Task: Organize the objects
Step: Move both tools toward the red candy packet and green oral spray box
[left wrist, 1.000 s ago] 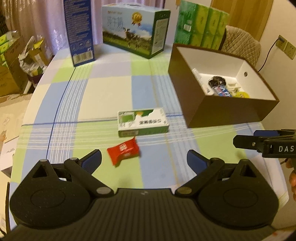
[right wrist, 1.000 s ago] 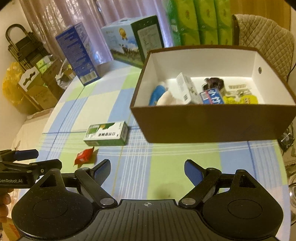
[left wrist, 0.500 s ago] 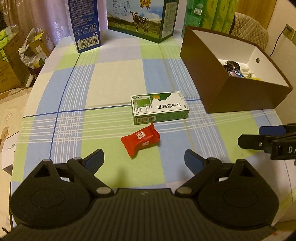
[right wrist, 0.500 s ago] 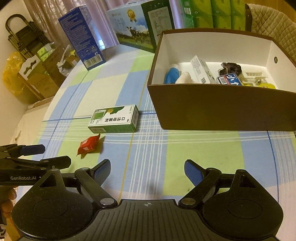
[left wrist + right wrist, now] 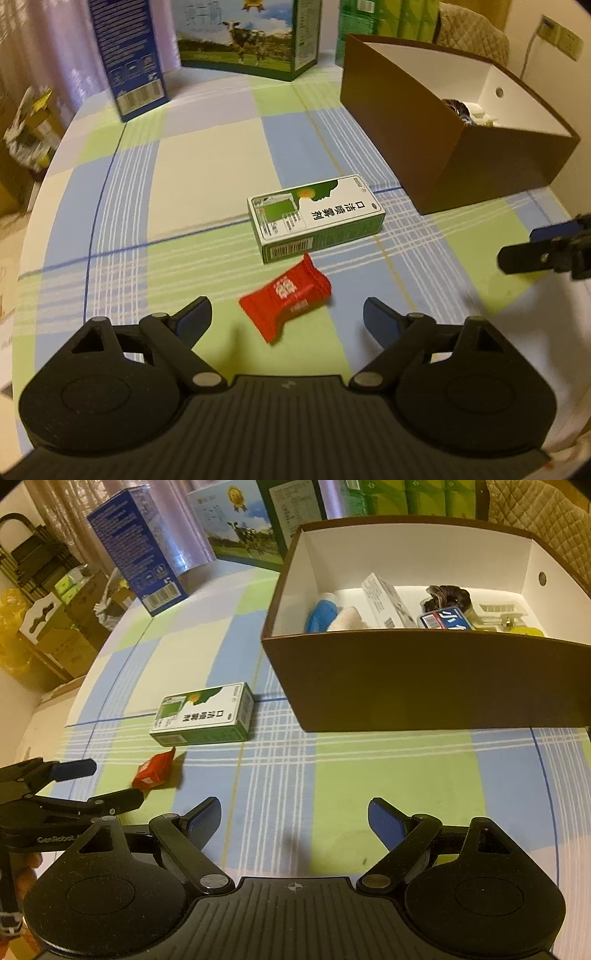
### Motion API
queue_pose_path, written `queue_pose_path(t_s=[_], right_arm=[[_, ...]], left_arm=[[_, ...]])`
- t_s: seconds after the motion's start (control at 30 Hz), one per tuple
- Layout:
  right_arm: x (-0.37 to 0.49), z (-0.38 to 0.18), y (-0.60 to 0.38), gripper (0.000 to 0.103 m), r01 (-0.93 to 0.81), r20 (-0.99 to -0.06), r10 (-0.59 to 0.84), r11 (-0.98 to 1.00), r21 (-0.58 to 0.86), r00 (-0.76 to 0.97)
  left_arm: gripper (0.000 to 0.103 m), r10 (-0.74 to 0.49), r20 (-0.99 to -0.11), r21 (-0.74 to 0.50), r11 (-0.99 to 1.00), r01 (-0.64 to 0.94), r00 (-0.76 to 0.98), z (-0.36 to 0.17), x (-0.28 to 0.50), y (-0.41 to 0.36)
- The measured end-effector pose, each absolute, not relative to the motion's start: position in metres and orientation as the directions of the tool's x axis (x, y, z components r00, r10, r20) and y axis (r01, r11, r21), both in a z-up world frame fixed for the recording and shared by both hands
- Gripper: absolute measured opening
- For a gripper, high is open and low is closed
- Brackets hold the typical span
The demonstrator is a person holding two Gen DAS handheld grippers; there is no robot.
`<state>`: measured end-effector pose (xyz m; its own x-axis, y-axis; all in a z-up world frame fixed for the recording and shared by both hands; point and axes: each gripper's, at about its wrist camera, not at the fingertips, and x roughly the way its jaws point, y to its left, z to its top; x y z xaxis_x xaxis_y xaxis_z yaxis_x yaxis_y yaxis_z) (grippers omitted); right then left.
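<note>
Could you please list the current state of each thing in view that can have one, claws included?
Left claw: open, empty, red packet ahead of it.
Right claw: open, empty.
Red snack packet: sealed, lying on the tablecloth.
Green-and-white carton: closed, lying flat, outside the box.
Brown box: open-topped, partly filled.
Blue carton: upright, closed.
Milk case: upright.

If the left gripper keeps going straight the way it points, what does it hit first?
Most likely the red candy packet, lying just ahead between the open left gripper fingers; the green-and-white box sits right behind it.
</note>
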<state>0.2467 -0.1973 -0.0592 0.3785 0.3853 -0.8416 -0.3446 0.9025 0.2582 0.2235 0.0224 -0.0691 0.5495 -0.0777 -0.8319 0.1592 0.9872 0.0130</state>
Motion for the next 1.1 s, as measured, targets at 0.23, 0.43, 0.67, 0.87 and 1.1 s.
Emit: queue_pose_path(t_s=[0.23,0.43,0.67,0.87,1.1], right_arm=[[0.255,-0.064,-0.200,0.084,-0.322,-0.851,0.370,0.912,0.255,0.372],[0.261,-0.068,-0.203,0.084,-0.301,-0.858,0.356,0.920,0.252,0.370],[0.262,-0.069,-0.192,0.084,-0.331,-0.856,0.370,0.909,0.254,0.360],[0.262,-0.066,-0.170,0.084,-0.415,-0.835,0.420,0.871,0.261,0.355],[0.259,-0.061,-0.121,0.057,-0.601,-0.782,0.500,0.772,0.208,0.372]], left_arm=[[0.076,-0.098,-0.839,0.044,0.968,0.248,0.535,-0.086,0.242,0.021],[0.061,-0.112,-0.851,0.067,0.946,0.316,0.513,-0.099,0.253,0.014],[0.035,-0.121,-0.855,0.061,0.943,0.328,0.505,-0.102,0.253,0.014],[0.031,-0.076,-0.859,0.060,0.967,0.248,0.506,-0.097,0.244,0.033],[0.031,0.005,-0.874,0.034,0.998,0.052,0.486,-0.094,0.234,0.074]])
